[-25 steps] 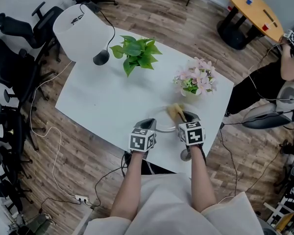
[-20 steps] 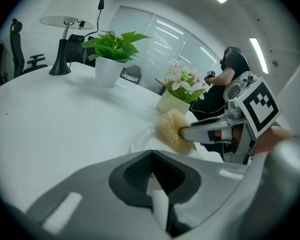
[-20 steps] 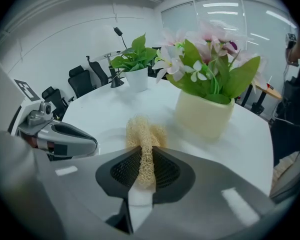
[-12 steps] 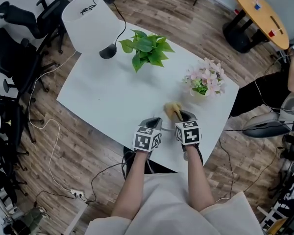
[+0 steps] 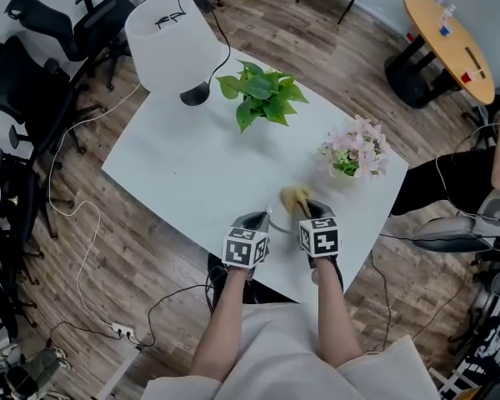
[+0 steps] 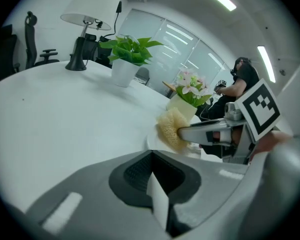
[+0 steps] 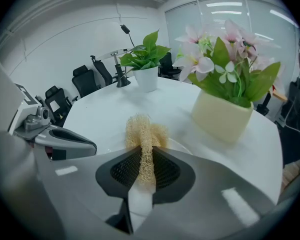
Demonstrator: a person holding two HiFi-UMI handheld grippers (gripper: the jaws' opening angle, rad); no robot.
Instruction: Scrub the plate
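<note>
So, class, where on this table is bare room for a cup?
The widest bare patch of the white table lies left, between the white-shaded lamp, the green leafy potted plant and the near edge. A narrower gap separates that plant from the pink flower pot. Crowded: near right, around the white plate.

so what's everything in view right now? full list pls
table: 1, white, centre
lamp: 1, white shade, black base, far left of table
leafy plant: 1, green, white pot, far side of table
flowers: 1 bunch, pink, cream pot, right side of table
plate: 1, white, near edge of table
scrubber: 1, yellowish, over the plate
office chairs: several, black, left of table
round table: 1, wooden top, top right
other person: 1, dark clothes, right edge
cables: several, on the wood floor
left gripper: grey, shut on the plate's rim
right gripper: grey, shut on the scrubber
</note>
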